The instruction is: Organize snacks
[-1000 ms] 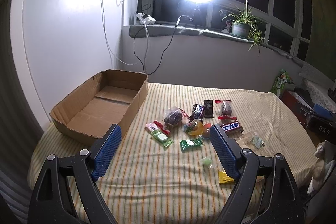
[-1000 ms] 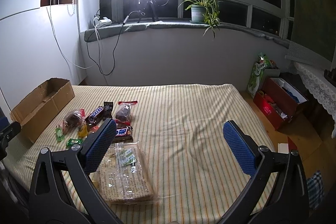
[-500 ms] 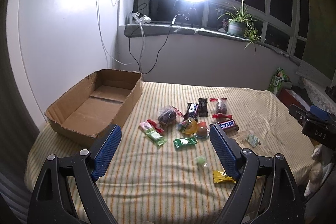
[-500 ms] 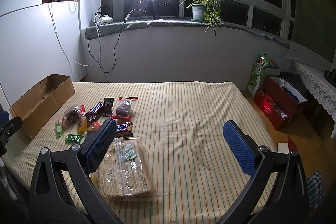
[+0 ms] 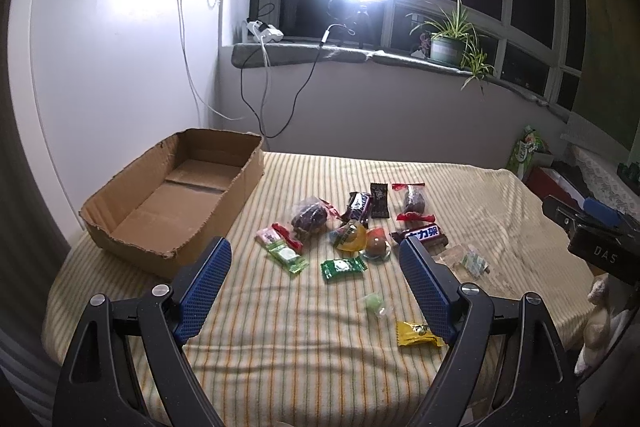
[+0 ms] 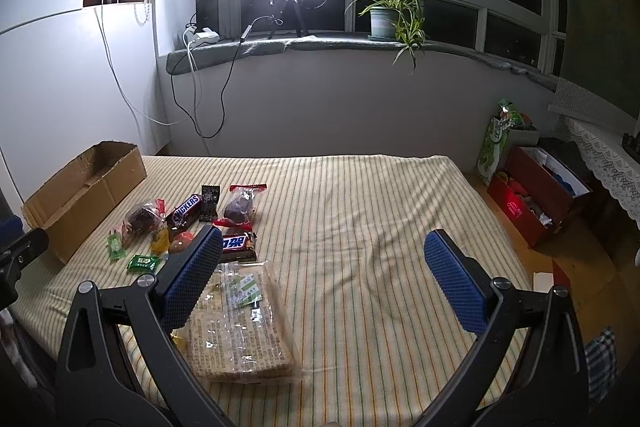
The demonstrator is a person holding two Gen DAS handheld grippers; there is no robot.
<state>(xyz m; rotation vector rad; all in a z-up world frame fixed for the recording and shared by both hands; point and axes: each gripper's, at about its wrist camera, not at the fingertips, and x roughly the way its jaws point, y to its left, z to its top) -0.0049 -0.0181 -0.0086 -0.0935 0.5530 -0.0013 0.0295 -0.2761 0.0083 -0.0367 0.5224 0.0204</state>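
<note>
Left wrist view alone showed the yellow candy point(image 5: 418, 333) beside the gaping left claw point(image 5: 316, 281); right wrist view alone showed the cracker pack point(image 6: 240, 323) under the gaping right claw point(image 6: 320, 273), snacks point(image 6: 188, 219) lying on the bed point(image 6: 360, 211) near the cardboard box point(image 6: 80, 195).

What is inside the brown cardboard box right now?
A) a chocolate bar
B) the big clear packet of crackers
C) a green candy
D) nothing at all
D: in the left wrist view the open brown cardboard box shows only its bare cardboard floor, while the snacks, such as the green wrapped candy, lie outside it on the striped yellow cloth.
</note>
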